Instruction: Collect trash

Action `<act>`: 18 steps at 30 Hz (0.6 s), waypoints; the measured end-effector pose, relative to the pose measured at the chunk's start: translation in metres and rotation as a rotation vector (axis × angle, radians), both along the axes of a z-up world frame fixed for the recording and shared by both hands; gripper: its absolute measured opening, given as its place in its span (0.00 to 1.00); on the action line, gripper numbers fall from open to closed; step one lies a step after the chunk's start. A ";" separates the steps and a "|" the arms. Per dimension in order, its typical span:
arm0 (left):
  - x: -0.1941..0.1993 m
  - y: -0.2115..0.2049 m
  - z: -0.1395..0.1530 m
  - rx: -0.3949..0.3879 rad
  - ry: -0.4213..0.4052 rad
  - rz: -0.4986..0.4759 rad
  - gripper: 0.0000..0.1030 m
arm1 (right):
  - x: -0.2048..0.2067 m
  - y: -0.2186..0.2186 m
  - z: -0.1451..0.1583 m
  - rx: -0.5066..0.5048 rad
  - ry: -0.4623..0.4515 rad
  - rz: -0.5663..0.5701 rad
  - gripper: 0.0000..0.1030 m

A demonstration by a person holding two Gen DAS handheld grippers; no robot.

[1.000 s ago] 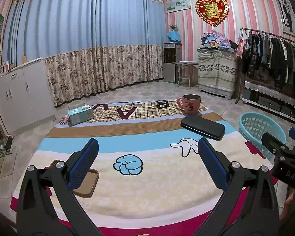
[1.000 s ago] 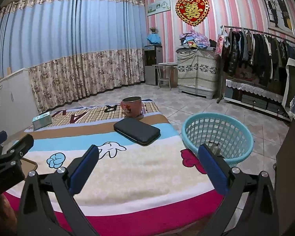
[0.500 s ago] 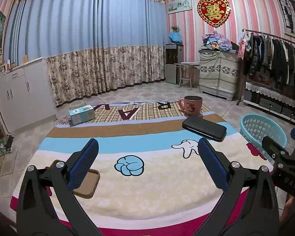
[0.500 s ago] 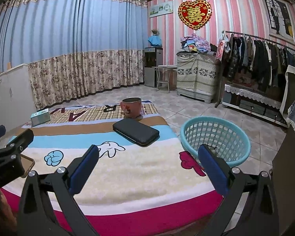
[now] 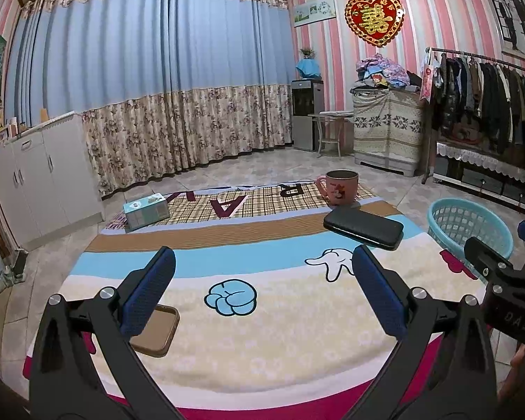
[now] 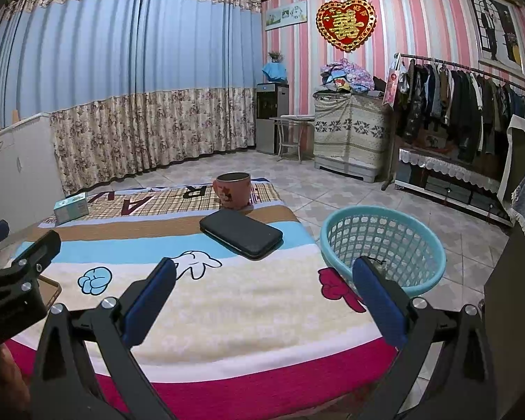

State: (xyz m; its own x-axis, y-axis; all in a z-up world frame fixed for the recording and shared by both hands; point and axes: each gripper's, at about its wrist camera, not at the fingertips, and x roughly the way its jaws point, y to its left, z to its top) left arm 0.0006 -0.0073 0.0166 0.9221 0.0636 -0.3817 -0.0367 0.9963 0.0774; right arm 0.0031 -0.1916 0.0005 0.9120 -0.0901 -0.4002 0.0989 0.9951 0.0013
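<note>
A light blue mesh basket point(image 6: 385, 245) stands on the floor by the right edge of the cloth-covered table point(image 5: 280, 315); something small and dark lies inside it, partly hidden by my right finger. The basket also shows in the left wrist view point(image 5: 469, 227). My left gripper point(image 5: 262, 294) is open and empty above the near part of the table. My right gripper point(image 6: 262, 301) is open and empty above the table's near right corner. No loose trash is visible on the cloth.
On the table are a black case point(image 5: 364, 226), a pink mug point(image 5: 341, 187), a teal tissue box point(image 5: 146, 211) and a brown phone-shaped tray point(image 5: 155, 329). White cabinets point(image 5: 35, 175) stand left, a clothes rack point(image 6: 472, 115) right.
Both grippers have drifted slightly back and up; the view shifts a little. Both stay open and empty.
</note>
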 end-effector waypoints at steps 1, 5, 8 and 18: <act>0.000 0.000 0.000 0.000 0.000 0.000 0.95 | 0.000 0.000 0.000 0.000 0.000 0.000 0.96; 0.000 0.000 0.000 -0.002 0.001 0.000 0.95 | 0.000 0.000 0.000 0.001 0.002 0.002 0.96; 0.000 0.000 0.000 -0.001 -0.001 0.002 0.95 | 0.000 0.001 -0.001 0.004 0.001 0.001 0.96; 0.000 0.000 0.000 -0.001 0.000 0.001 0.95 | 0.001 0.001 -0.001 0.002 0.002 -0.001 0.96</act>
State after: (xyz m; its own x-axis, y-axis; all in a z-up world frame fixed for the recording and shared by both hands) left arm 0.0006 -0.0068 0.0166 0.9219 0.0643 -0.3820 -0.0377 0.9964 0.0765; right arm 0.0038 -0.1909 -0.0006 0.9113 -0.0900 -0.4018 0.0996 0.9950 0.0030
